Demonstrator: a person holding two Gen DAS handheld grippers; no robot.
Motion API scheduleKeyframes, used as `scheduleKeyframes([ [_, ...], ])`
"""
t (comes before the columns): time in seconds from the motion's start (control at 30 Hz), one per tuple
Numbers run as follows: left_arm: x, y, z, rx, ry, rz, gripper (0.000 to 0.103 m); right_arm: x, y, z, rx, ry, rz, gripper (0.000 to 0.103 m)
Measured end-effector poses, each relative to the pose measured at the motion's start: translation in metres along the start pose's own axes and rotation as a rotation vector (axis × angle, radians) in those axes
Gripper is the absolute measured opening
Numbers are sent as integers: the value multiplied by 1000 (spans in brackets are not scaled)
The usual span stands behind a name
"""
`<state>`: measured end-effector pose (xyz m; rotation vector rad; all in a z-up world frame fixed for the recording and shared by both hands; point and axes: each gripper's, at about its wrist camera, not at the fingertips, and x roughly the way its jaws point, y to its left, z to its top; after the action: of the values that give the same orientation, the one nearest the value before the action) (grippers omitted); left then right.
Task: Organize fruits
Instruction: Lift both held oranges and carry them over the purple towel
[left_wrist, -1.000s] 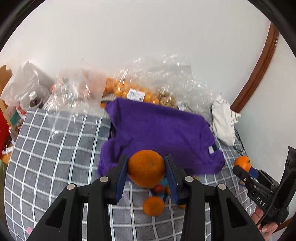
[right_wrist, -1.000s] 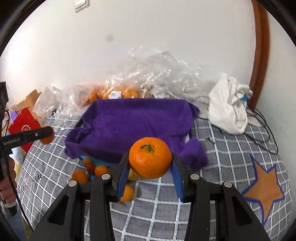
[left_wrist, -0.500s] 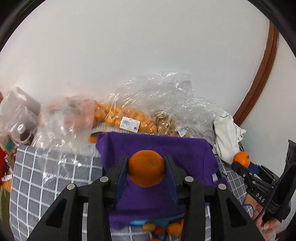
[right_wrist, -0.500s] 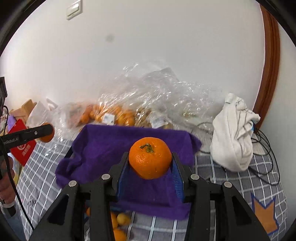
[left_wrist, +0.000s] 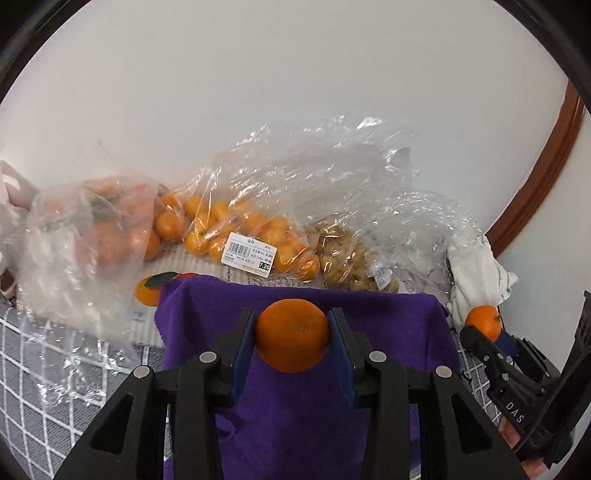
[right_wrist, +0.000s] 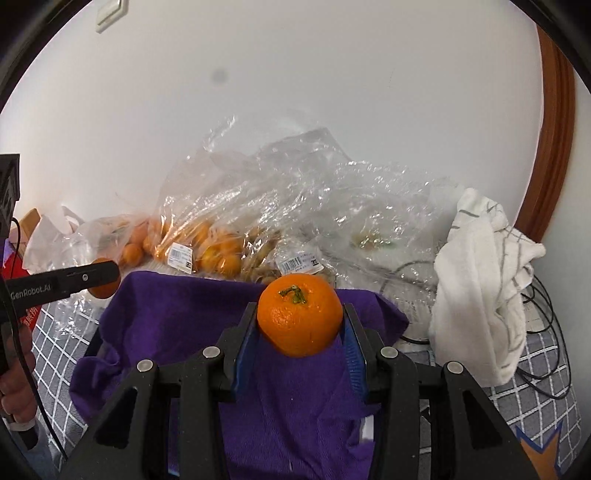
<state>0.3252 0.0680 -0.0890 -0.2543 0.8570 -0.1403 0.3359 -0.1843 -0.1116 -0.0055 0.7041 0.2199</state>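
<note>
Left wrist view: round, dimpled mandarin (left_wrist: 292, 340) at lower centre, clamped between left tongs (left_wrist: 291, 345).
Right wrist view: stemmed orange (right_wrist: 299, 319) at centre, held by right tongs (right_wrist: 300, 338).
Beneath: fuzzy purple towel (right_wrist: 177, 325).
Behind: crinkly clear bags (left_wrist: 258, 236).

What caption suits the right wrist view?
Right tool holds an orange above the purple cloth, fruit bags behind.

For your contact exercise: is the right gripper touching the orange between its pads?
Touching: the right wrist view shows both blue pads of the right gripper pressed against the orange.
</note>
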Motion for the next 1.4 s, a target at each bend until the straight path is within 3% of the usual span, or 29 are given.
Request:
scheduleKeyframes([
  [0.33, 23, 17, -5, -28, 62, 30, 38, 28, 4, -15, -4, 59, 2, 43],
  [1.4, 59, 6, -16, 44, 185, 55, 38, 59, 9, -38, -3, 174, 10, 43],
])
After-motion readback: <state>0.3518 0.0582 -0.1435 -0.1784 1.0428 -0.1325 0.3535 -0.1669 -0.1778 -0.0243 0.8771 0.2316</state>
